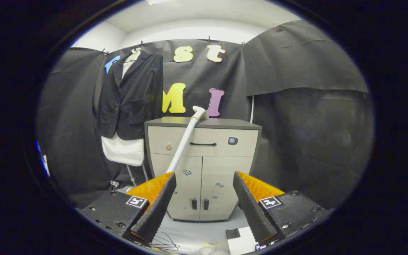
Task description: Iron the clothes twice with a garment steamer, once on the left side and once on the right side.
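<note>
A dark jacket [129, 97] hangs over a white garment [123, 150] on a stand, to the left of a grey cabinet [204, 166]. The white steamer wand [187, 138] leans up against the cabinet front, its head [199, 112] resting at the cabinet's top edge. Its lower end passes behind my left finger [156, 209]. My gripper [204, 203] stands open, well short of the cabinet, with nothing between its fingers. The jacket is beyond and to the left of my left finger.
The cabinet has a drawer with a dark handle [203, 144] and two doors below. Thin cables [163, 242] and a white box [241, 241] lie on the light floor just under my fingers. Black cloth walls close the booth on all sides.
</note>
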Demonstrator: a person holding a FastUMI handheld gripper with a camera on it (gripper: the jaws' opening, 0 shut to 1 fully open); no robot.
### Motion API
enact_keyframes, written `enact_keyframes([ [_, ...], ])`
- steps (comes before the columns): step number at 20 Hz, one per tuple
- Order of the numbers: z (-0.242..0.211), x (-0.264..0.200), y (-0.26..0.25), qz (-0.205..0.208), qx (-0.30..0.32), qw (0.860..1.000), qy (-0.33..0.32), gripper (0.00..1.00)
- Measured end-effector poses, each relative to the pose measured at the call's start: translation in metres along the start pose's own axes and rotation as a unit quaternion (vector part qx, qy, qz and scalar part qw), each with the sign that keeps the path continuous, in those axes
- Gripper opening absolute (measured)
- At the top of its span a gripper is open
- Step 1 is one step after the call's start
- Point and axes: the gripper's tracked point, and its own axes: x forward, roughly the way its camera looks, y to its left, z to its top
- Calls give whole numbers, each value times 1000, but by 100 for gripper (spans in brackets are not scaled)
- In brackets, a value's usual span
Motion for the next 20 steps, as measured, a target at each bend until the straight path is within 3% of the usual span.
enact_keyframes([
  [13,28,-5,1,-10,1,1000,-11,100],
  [20,92,4,-10,-20,-3,999,-46,100],
])
